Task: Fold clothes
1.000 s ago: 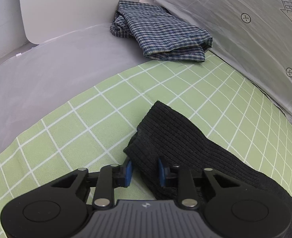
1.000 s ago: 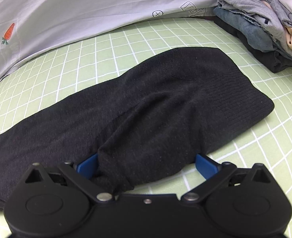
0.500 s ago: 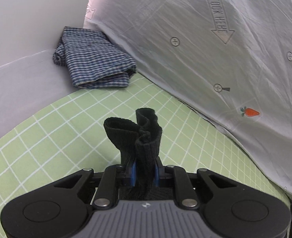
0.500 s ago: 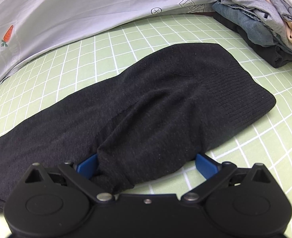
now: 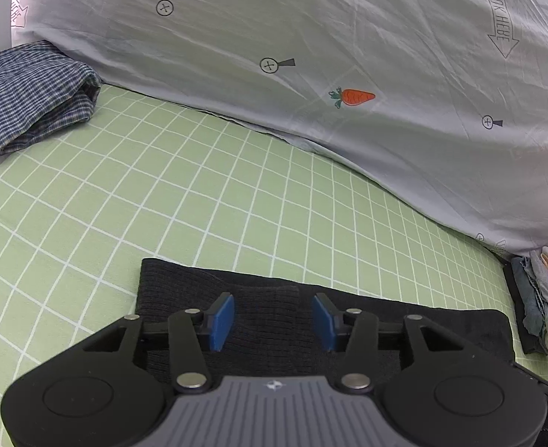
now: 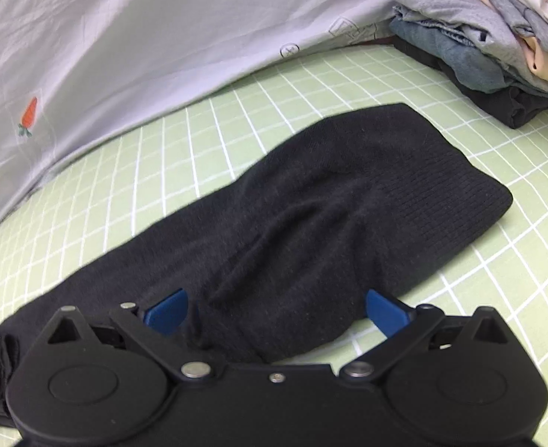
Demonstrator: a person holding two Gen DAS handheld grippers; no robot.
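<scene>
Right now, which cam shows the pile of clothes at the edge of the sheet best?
Right wrist view: the pile of clothes sits large at upper right, with grey, denim-blue, beige and black layers distinct. The left wrist view catches the same pile only small at the right edge, distorted and partly cut off.

Black sock [image 6: 311,201], green-checked sheet [image 5: 162,193]

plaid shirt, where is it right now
In the left wrist view, the plaid shirt lies folded at far left, where the green checked sheet meets the grey carrot-print cover.

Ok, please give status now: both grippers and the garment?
Left gripper open. Right gripper open. Black ribbed knit garment flat on green checked sheet. Nothing obstructing.
</scene>
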